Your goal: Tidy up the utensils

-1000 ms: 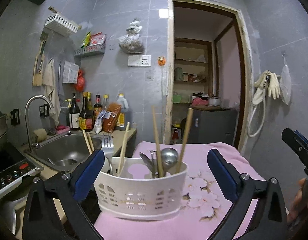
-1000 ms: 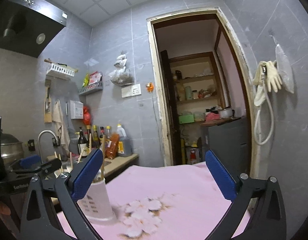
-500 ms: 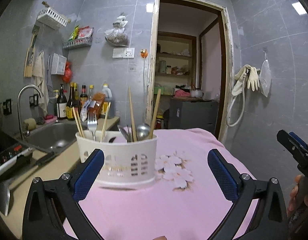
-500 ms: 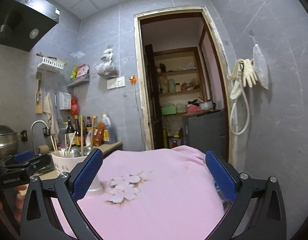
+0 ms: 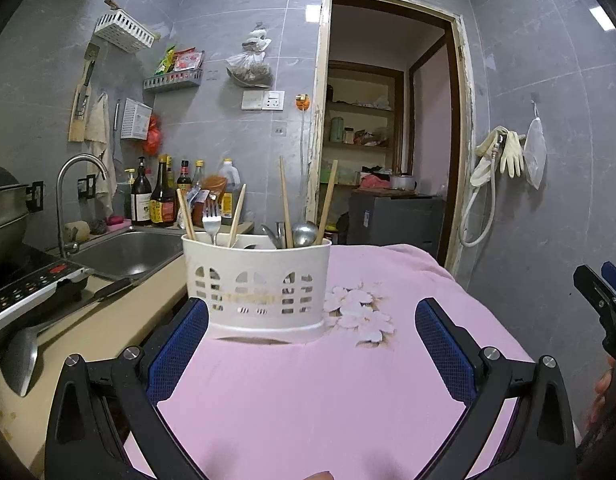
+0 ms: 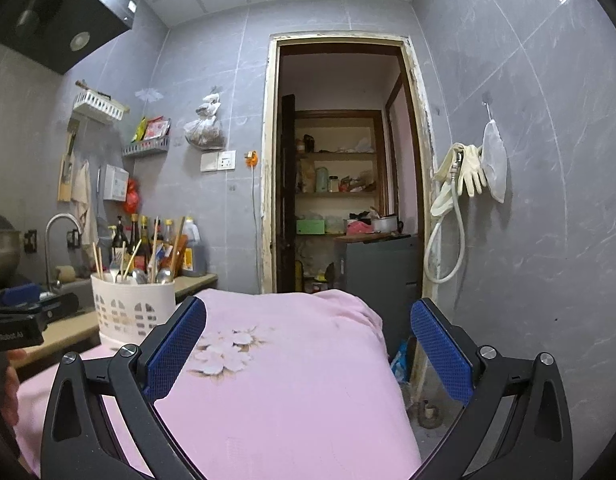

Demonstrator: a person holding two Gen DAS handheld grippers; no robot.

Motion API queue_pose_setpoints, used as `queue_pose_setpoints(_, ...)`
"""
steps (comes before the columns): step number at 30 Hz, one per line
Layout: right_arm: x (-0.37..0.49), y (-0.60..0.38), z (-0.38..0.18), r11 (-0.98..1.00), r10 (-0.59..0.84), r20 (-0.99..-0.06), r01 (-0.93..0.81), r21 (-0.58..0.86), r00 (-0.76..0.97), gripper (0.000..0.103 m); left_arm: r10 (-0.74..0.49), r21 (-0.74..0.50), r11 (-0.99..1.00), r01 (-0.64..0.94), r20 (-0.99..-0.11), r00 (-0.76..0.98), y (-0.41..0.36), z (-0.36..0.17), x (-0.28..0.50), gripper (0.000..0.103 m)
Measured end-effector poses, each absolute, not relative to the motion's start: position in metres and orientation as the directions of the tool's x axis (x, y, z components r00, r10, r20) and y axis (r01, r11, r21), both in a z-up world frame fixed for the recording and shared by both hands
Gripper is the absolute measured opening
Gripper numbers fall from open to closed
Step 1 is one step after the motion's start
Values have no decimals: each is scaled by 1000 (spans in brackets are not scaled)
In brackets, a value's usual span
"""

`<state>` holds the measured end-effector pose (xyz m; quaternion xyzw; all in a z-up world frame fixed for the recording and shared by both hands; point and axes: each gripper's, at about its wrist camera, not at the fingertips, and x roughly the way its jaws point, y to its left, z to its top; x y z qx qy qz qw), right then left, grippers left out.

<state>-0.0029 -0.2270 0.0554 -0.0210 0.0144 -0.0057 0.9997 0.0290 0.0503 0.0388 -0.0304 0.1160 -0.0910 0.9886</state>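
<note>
Left gripper (image 5: 312, 336) wide apart and empty, just before the white caddy (image 5: 256, 284) on pink cloth (image 5: 308, 392), right gripper (image 6: 308, 340) also spread and empty, chopsticks (image 5: 285, 204), fork (image 5: 211, 220), ladle (image 5: 304, 234) upright in caddy, sink (image 5: 127, 250) beside.

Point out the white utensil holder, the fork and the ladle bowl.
white utensil holder (image 5: 259, 280), left wrist view, front wall.
fork (image 5: 211, 216), left wrist view, tines.
ladle (image 5: 304, 234), left wrist view, rounded metal bowl.

Both the left gripper (image 5: 312, 344) and right gripper (image 6: 308, 344) have black triangular-cutout frames, silver screws and blue textured finger pads (image 6: 175, 350).
</note>
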Motion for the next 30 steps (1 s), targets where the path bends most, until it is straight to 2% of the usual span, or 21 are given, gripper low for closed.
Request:
queue_pose_setpoints(8,-16,-219,43,998,-9,-63,5,-63,998,103,-186,-82,982,170,-252,950,57,24,17,101)
queue_pose_setpoints(14,-25,-215,34,996,-46,-38,43,-84,998,103,-151,-76,988,137,-239,959,61,15,7,101)
queue_pose_setpoints(30,-14,-217,17,998,-38,-120,31,-54,992,103,-169,-79,985,154,-251,953,65,2,1,101)
